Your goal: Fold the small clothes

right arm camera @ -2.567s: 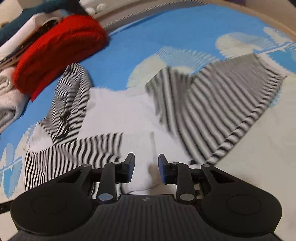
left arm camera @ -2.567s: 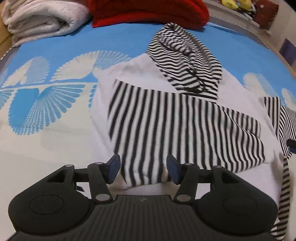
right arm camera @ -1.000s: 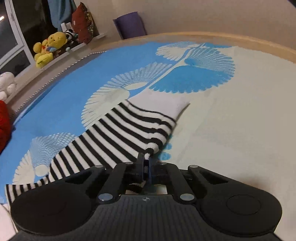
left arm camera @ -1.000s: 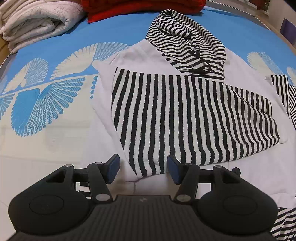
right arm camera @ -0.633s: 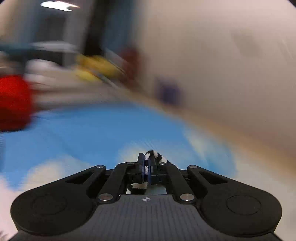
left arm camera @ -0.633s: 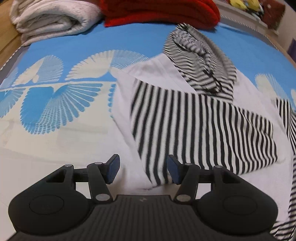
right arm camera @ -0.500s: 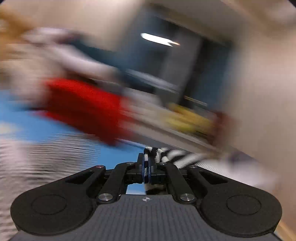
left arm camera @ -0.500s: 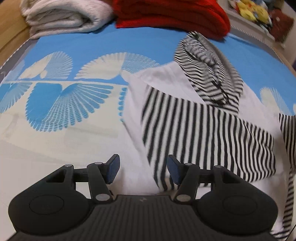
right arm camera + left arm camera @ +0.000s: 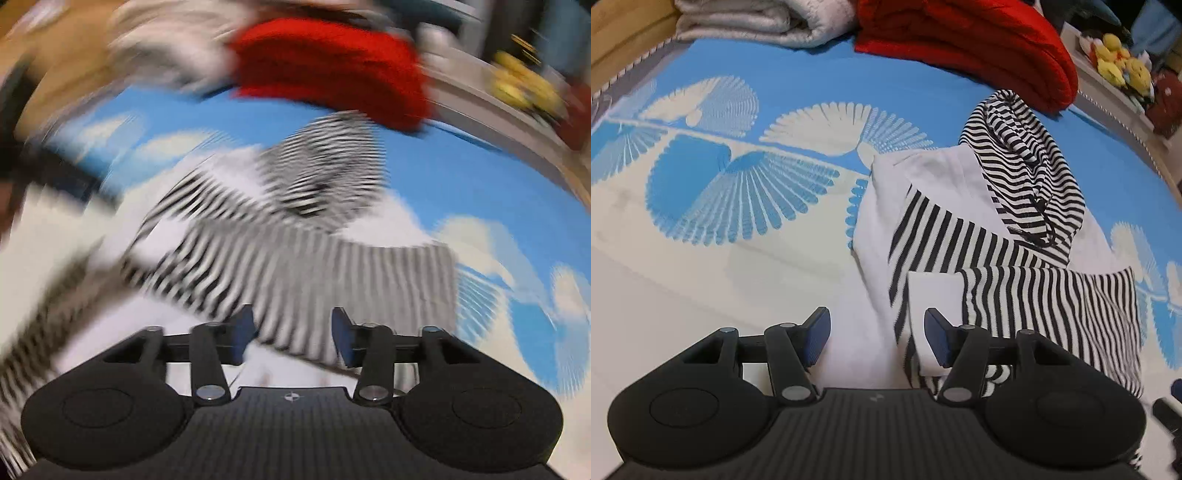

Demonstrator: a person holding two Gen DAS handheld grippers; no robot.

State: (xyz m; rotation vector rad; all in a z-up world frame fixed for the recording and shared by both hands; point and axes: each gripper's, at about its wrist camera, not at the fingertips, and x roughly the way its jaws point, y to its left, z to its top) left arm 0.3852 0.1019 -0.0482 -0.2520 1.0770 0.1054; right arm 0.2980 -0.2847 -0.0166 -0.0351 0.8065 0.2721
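Observation:
A small white hoodie (image 9: 934,173) with black-and-white striped hood (image 9: 1023,166) and sleeves lies on the blue-and-white bedspread (image 9: 738,192). Both striped sleeves are folded across its body; one sleeve's white cuff (image 9: 934,295) lies near my left gripper. My left gripper (image 9: 877,338) is open and empty, low over the hoodie's lower left part. My right gripper (image 9: 291,334) is open and empty above the folded striped sleeve (image 9: 332,280); that view is blurred by motion.
A folded red blanket (image 9: 967,44) and a folded white blanket (image 9: 761,18) lie at the far edge of the bed. Yellow plush toys (image 9: 1115,62) sit on a ledge at the far right. A wooden bed frame (image 9: 620,40) runs along the left.
My right gripper carried the striped sleeve across the hoodie, let it go and opened. The sleeve now lies folded over the body. My left gripper shifted slightly left, staying open.

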